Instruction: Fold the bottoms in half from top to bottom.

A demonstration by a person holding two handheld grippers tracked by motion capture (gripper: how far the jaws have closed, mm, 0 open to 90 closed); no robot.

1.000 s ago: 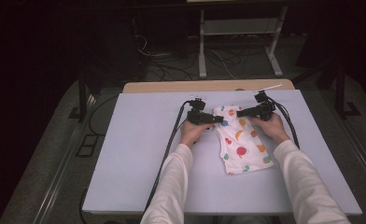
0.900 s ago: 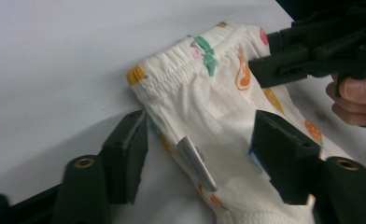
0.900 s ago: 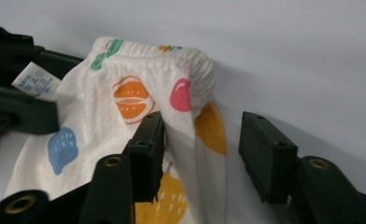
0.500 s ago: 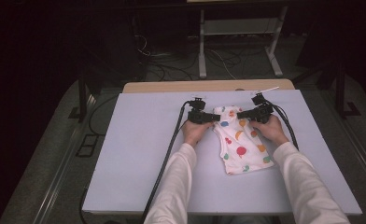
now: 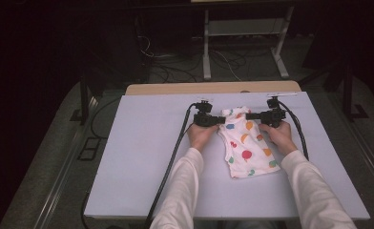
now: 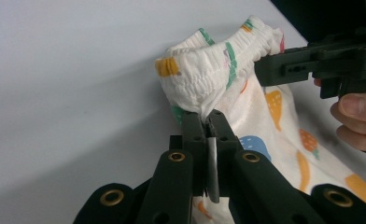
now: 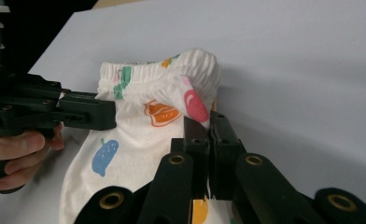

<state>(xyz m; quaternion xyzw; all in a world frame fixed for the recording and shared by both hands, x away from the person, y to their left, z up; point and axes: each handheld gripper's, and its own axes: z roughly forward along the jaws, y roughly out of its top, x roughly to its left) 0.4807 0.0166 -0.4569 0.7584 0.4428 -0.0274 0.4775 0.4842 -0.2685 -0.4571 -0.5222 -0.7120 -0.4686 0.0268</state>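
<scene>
A small white garment (image 5: 247, 148) printed with coloured fruit shapes lies on the right half of the pale lilac table (image 5: 142, 157), its gathered elastic waistband (image 6: 209, 70) bunched at the far end. The left gripper (image 5: 219, 119) and right gripper (image 5: 248, 116) each clench the waistband from opposite sides. No writing is legible; beyond the table, cables (image 5: 223, 59) lie on a dark floor.

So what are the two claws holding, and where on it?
Both are shut on the printed garment: the left claw and the right claw each pinch its gathered elastic band, at opposite ends.
</scene>
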